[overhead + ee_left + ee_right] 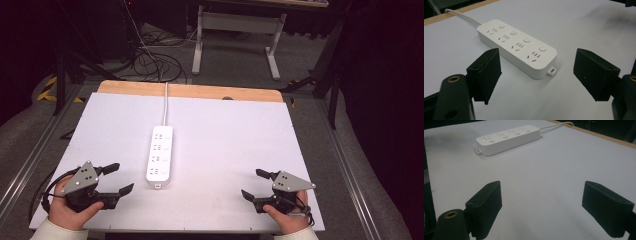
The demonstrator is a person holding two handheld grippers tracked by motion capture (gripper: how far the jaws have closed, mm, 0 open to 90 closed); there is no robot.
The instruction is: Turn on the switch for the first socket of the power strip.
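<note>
At seven o'clock on the white table top (225, 135), left gripper (117, 178), jaws spread wide, nothing between them; at five o'clock, right gripper (253, 184), likewise spread and empty. Just beyond the left jaws, near centre, white four-outlet power strip (160, 154) lying flat, all sockets vacant, small hanging tab toward six o'clock. Farther off, toward twelve o'clock, white cord (165, 102) running over the wooden edge. Likely risk: a one-sided push sliding the strip, or the cord dragging and twisting it.
</note>
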